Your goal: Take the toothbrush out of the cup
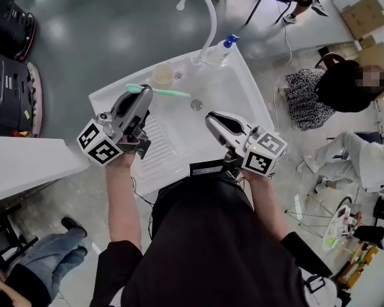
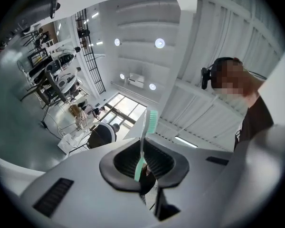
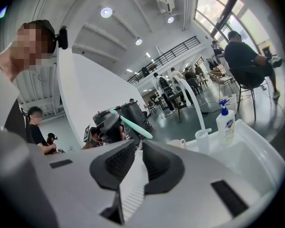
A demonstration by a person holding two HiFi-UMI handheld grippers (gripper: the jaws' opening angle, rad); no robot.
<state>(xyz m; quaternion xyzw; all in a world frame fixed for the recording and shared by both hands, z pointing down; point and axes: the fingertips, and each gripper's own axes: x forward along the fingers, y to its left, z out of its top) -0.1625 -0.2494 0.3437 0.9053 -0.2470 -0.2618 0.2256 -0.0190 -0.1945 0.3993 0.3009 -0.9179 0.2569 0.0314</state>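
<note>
My left gripper (image 1: 144, 92) is raised over the left side of the white sink (image 1: 243, 85) and is shut on a mint-green toothbrush (image 1: 169, 93) near its handle end. The brush lies level, with its long end pointing right. In the left gripper view the toothbrush (image 2: 149, 122) sticks up from between the jaws (image 2: 143, 169), bristle head on top. A pale translucent cup (image 1: 163, 74) stands on the sink ledge just beyond the brush and apart from it. My right gripper (image 1: 211, 117) hovers over the sink's right part, shut with nothing in it; from the right gripper view (image 3: 135, 146) I see the toothbrush (image 3: 133, 126) held by the left gripper (image 3: 109, 125).
A tall curved white faucet (image 1: 205, 11) and a soap bottle with a blue pump (image 1: 223, 50) stand at the back of the sink. The drain (image 1: 196, 105) lies mid-basin, with a ribbed drainboard (image 1: 160, 146) on the left. People sit on the floor to the right (image 1: 345, 88).
</note>
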